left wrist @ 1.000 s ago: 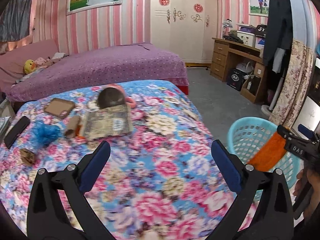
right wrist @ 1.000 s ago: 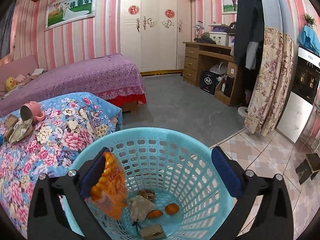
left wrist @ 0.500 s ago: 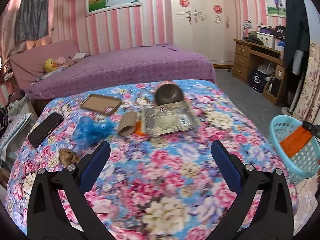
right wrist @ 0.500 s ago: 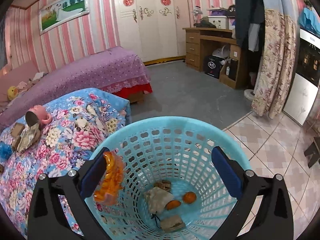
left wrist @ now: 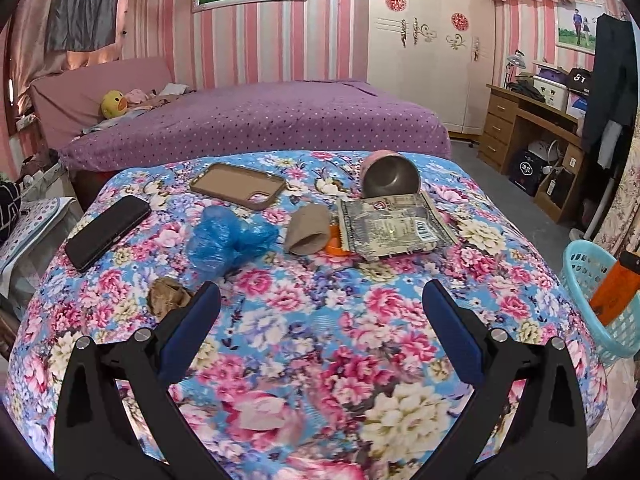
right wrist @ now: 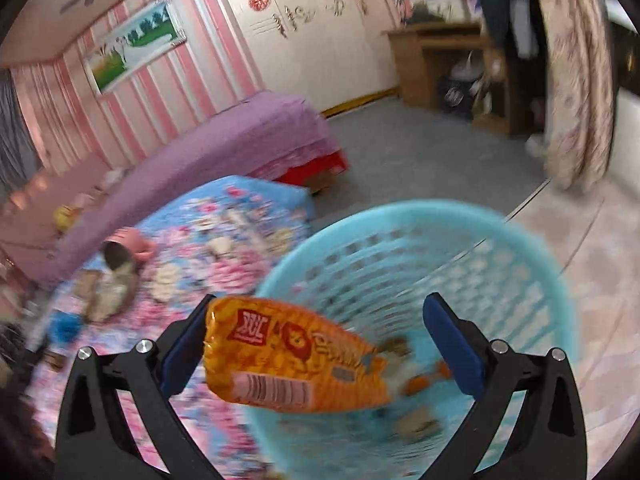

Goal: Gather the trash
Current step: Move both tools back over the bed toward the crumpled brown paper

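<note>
Blurred turquoise lattice plastic marks the basket (right wrist: 460, 240), its contents smeared past telling. The crinkled orange snack bag (right wrist: 288, 360) hangs against the left pad of the wide right tongs (right wrist: 320, 344) above the rim. The left tongs (left wrist: 320, 320) gape empty over the floral bed (left wrist: 320, 360), where a flat silver wrapper (left wrist: 394, 228) lies.

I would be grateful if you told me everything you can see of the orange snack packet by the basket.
The orange snack packet is a glossy, crinkled plastic bag with a red logo, a cartoon lion and a barcode panel. It lies slanted between the open fingers of the right hand-held gripper, one end against the left finger, the other over the blue basket. It is slightly motion-blurred.
</note>
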Tool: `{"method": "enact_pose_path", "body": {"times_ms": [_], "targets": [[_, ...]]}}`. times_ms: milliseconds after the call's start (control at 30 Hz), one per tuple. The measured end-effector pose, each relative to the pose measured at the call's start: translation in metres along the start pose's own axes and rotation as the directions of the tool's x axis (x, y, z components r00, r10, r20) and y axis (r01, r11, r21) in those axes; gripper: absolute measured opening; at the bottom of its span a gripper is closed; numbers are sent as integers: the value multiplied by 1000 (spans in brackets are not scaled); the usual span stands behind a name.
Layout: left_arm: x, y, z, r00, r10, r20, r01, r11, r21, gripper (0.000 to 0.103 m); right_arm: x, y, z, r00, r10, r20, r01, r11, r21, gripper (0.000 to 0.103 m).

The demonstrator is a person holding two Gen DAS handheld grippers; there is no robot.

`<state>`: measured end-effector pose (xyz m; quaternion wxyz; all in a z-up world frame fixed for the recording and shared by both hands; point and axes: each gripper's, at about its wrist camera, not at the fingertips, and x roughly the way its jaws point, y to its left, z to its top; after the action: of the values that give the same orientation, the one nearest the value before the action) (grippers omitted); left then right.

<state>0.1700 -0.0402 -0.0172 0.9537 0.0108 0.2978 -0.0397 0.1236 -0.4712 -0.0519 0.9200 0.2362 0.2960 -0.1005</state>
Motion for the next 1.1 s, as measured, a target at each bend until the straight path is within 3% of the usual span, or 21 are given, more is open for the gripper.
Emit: {"method": "enact_pose_path", "body": {"times_ms": [100,167,500,733,933,1100], "targets": [[-2,4,-1,1000,5,7,-5,1000,3,97,13,-6,-4,988,150,-40,-144,981,132,99],[-3,5,-2,1000,8,7,-8,1000,6,97,19,-12,-6,982,184,-41,-171,963,209,99],[2,28,-4,998,56,-5,-56,998,-15,97,24,-1,-5,1000,24,-4,-24,992,120,99],[23,76,-9,990,131,-59,-134,989,-54,97,28,12,-4,998,-48,35,46,996,70,99],[49,106,-12,985,79,-155,-99,987,-130,97,33,41,-1,993,-83,86,82,997,6,99],[57,118,-13,981,82,-176,-108,984,-144,96,41,79,-1,989,-97,113,108,989,-99,99]]}}
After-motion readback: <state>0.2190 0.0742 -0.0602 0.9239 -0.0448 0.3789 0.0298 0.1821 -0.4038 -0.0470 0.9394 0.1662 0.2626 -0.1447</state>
